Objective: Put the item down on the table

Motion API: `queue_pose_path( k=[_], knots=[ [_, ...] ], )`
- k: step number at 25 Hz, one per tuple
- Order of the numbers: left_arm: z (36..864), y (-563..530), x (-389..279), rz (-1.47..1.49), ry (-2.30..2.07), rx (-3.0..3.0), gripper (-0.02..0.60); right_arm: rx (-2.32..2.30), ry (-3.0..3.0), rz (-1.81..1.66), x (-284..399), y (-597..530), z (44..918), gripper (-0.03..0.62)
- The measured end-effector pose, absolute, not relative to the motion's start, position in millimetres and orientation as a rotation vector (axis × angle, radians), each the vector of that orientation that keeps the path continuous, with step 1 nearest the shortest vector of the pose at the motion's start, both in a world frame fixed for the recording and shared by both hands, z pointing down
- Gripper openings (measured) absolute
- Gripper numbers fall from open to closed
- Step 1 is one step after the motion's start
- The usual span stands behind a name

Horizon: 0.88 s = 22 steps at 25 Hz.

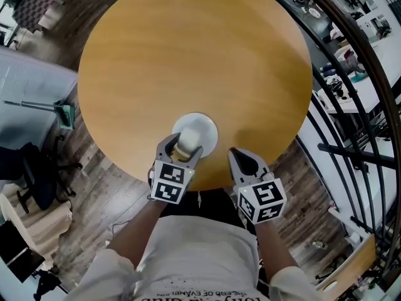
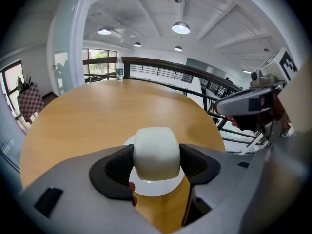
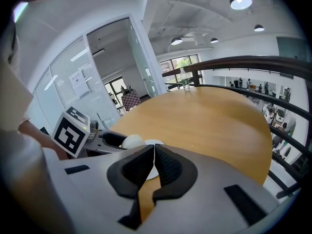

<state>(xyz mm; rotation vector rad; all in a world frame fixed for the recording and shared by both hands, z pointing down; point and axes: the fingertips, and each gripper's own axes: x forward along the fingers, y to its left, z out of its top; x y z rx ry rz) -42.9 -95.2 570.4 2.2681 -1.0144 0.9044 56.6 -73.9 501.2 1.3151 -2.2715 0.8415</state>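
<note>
**L gripper clamped on white item over saucer; R gripper shut, empty**

L gripper point(image 1: 187, 144) has both jaws pressed vs. the sides of a rounded white item point(image 2: 156, 152), one dark pad per flank; item sits upright betw. them, top in full view in left gripper view. Item is directly over a white saucer point(image 1: 205, 128), which lies flat on the round wooden tabletop point(image 1: 188, 55) near its edge closest to the person; saucer rim shows below and around item's base point(image 2: 157, 188). Can't tell if item's base touches saucer or hangs just above it.

R gripper point(image 1: 235, 152) is just beside the L one, to its right, over the same near edge of tabletop; its jaws are fully together, pads meeting along one seam point(image 3: 154, 147), nothing betw. them. From right gripper view, saucer and item appear just beyond and left of the jaw tips, w/ L gripper's marker cube point(image 3: 72, 132) further left.

Marker cubes on both grippers face up in head view: L point(image 1: 170, 182), R point(image 1: 261, 200); person's forearms run back from each.

Far side of tabletop carries a clear water bottle point(image 2: 119, 68), well apart from saucer; dark curved railing point(image 1: 341, 99) runs past tabletop's right side.
</note>
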Motion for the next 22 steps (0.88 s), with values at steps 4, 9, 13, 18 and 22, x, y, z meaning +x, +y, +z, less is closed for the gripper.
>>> queue_pose_path(
  k=[4,9,13,18,22],
  knots=[
    [586.2,-97.9,-41.3,0.948,-1.007,2.256,0.305,1.312,-2.258,0.865,57.6,-70.2,507.7,0.026],
    [602.3,-102.9,-41.0,0.992,-0.993,2.228,0.304,1.310,-2.243,0.890,54.9,-67.7,513.0,0.026],
    [615.2,-103.5,-38.2,1.034,-0.980,2.206,0.304,1.306,-2.238,0.897,54.3,-66.2,516.9,0.026],
    [624.5,-104.6,-35.8,1.070,-0.971,2.184,0.304,1.311,-2.232,0.904,58.5,-67.8,518.8,0.026],
    [628.9,-104.4,-32.5,1.091,-0.965,2.173,0.305,1.317,-2.225,0.914,64.3,-66.2,520.6,0.026]
  ],
)
